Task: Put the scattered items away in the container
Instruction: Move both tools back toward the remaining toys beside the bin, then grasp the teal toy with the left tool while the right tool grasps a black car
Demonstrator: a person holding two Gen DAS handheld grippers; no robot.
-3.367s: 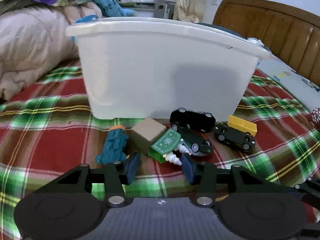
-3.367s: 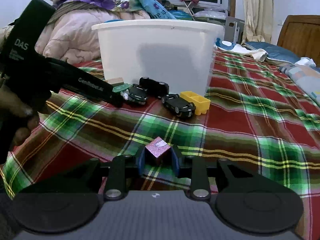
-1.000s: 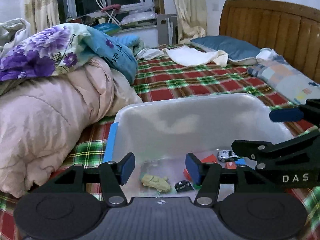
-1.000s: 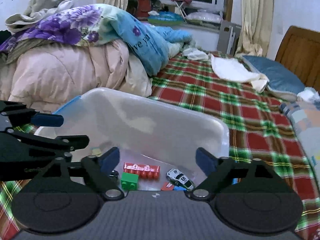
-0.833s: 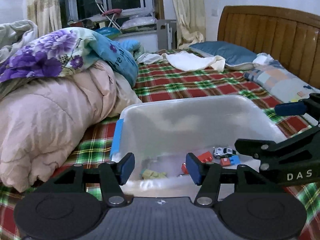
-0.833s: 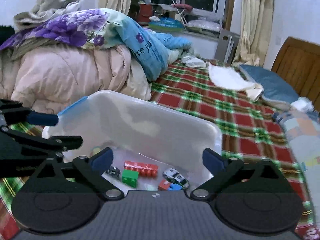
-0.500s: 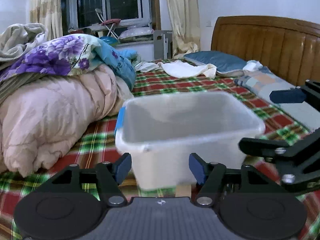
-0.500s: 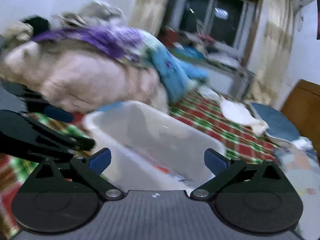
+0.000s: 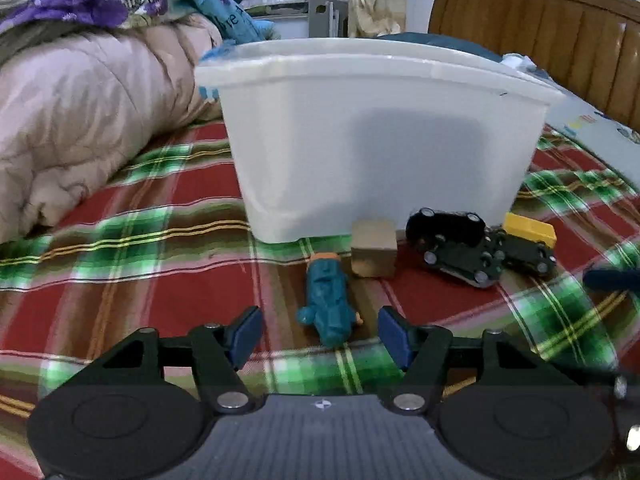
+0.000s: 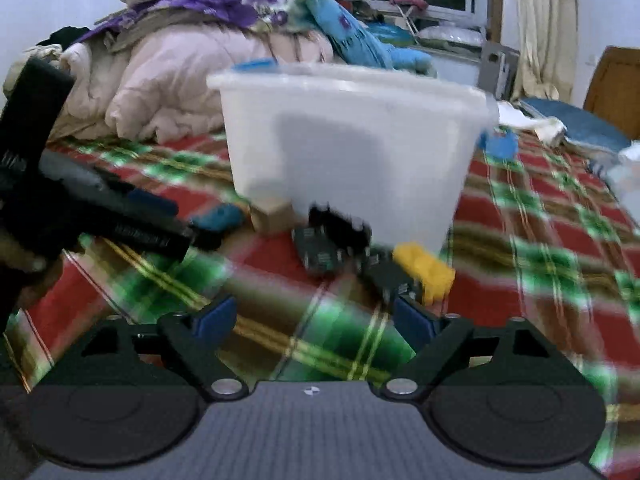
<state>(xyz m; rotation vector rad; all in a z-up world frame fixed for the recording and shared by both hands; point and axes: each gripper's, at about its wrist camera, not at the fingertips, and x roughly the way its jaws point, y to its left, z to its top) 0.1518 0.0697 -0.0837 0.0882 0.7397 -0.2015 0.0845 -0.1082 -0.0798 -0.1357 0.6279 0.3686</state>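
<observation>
A white plastic bin [image 9: 380, 136] stands on the plaid bedspread; it also shows in the right wrist view [image 10: 352, 148]. In front of it lie a teal toy figure [image 9: 329, 300], a tan wooden cube [image 9: 374, 254], black toy cars [image 9: 456, 246] and a black truck with a yellow bed [image 9: 528, 242]. My left gripper [image 9: 320, 334] is open and empty, low over the bed, its jaws either side of the near end of the teal figure. My right gripper [image 10: 312, 320] is open and empty, just short of the black cars [image 10: 332, 240] and the yellow truck [image 10: 420, 274].
A pink quilt with a purple floral blanket [image 9: 80, 80] is piled at the left. A wooden headboard [image 9: 540, 24] stands at the back right. The left gripper's body [image 10: 80, 208] fills the left side of the right wrist view. A pillow [image 10: 576, 124] lies far right.
Both grippers have come down from above the bin's opening to bed level in front of it. The purple cube and the green toy seen earlier are no longer in the jaws.
</observation>
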